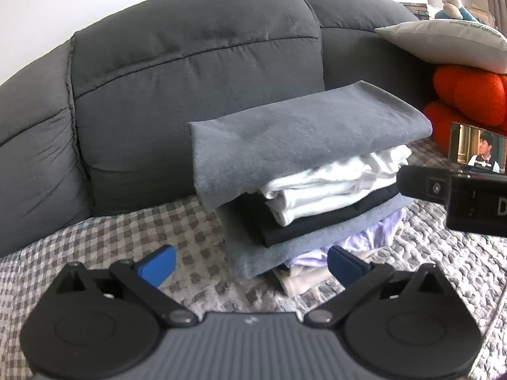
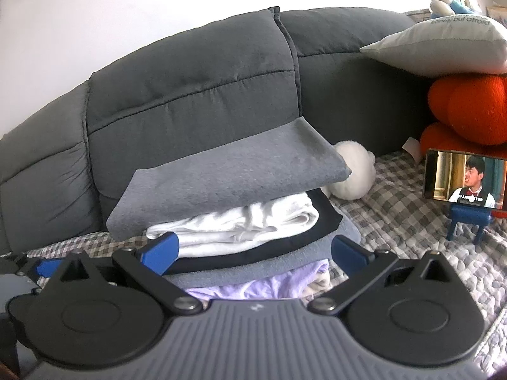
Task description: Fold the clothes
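Roughly six folded garments [image 2: 228,171] stacked, two grippers [image 1: 250,266], one phone [image 2: 465,180], one white pillow [image 2: 443,44]

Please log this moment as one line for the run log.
left gripper: open, empty | right gripper: open, empty | folded grey garment: tops clothes stack | stack on checked sofa cover

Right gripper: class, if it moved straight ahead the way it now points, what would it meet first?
Most likely the stack of folded clothes. The right gripper is open, and the pile's lower layers sit directly between its fingers, close ahead, though exact depth is hard to judge through the fisheye.
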